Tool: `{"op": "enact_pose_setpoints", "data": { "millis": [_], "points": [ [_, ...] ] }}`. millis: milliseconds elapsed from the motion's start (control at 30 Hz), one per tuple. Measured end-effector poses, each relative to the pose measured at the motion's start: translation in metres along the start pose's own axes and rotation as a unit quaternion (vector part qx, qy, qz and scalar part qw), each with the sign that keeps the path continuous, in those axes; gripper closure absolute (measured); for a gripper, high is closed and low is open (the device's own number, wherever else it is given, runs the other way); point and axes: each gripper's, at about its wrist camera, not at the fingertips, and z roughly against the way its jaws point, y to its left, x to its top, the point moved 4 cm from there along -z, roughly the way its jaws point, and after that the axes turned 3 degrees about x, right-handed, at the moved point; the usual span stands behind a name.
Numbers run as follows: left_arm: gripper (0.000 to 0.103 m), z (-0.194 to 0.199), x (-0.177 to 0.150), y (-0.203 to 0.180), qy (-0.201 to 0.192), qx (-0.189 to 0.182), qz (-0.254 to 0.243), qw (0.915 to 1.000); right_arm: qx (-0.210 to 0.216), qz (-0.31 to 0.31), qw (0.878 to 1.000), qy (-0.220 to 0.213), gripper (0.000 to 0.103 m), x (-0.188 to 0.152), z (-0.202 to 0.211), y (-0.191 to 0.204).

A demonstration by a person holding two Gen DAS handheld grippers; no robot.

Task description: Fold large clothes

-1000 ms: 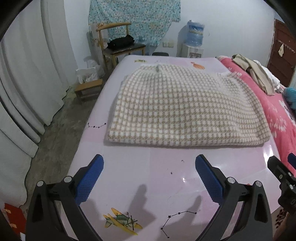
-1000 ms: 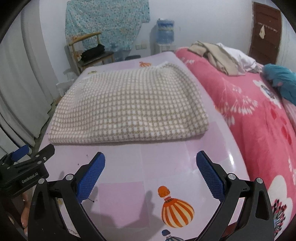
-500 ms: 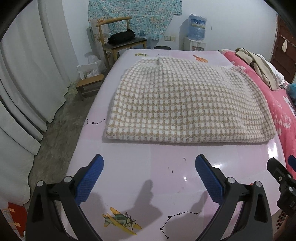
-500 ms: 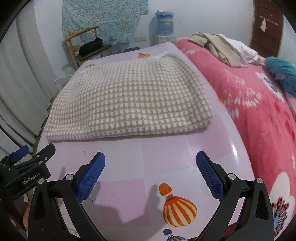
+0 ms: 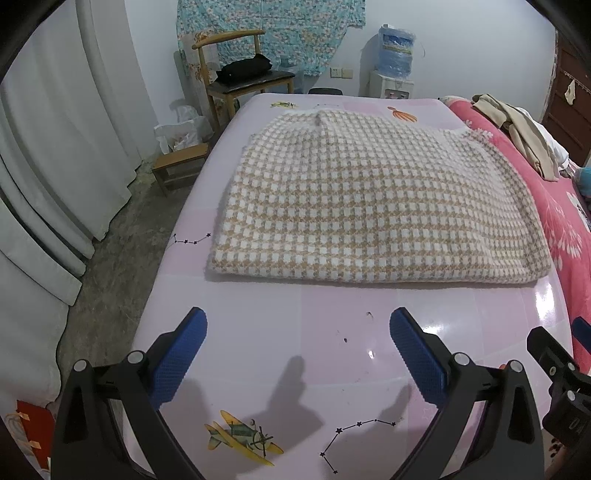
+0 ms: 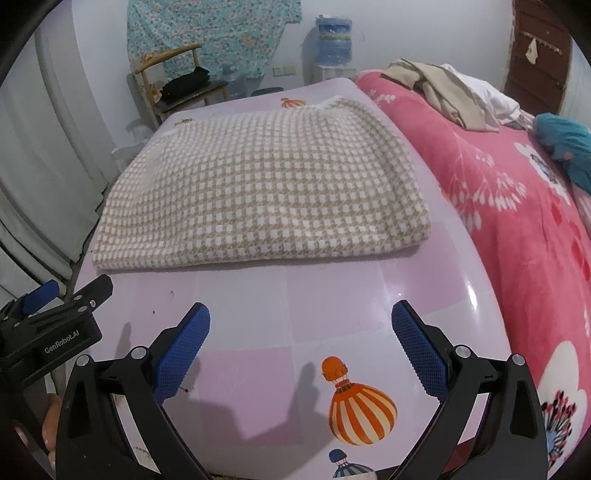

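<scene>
Folded garment (image 5: 376, 199) beyond left tool (image 5: 297, 332)

This is a bedroom in a home. A bed with a pink flowered blanket (image 6: 498, 206) carries loose clothes (image 6: 450, 92) beside a surface with a pink cartoon-print cover (image 5: 280, 332). Pale curtains (image 5: 55, 147) hang at one side, a wooden chair (image 5: 240, 74) and a water dispenser (image 5: 395, 62) stand by the far wall, and a flowered cloth (image 5: 269, 29) hangs above them.
</scene>
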Motion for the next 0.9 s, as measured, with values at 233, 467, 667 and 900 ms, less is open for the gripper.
{"op": "enact_pose_setpoints", "data": {
  "millis": [233,467,667,900],
  "points": [
    [0.006,-0.0001,0.0,-0.0012,0.0,0.0,-0.002,1.0,0.001,-0.002,1.0,0.004,0.008,-0.0018,-0.0004,0.0025],
    [0.006,0.0027,-0.0007,-0.0048,-0.001,0.003,-0.008,1.0,0.002,-0.006,1.0,0.0,0.008,-0.0027,0.002,0.0022],
    [0.005,0.0053,-0.0007,-0.0069,-0.002,0.005,-0.012,0.9999,0.005,-0.005,1.0,0.003,0.008,-0.0028,0.0012,0.0023],
    [0.005,0.0061,-0.0014,-0.0093,0.0,-0.004,-0.015,0.9999,0.002,-0.007,1.0,0.001,0.008,-0.0011,0.0025,-0.0001]
  ]
}}
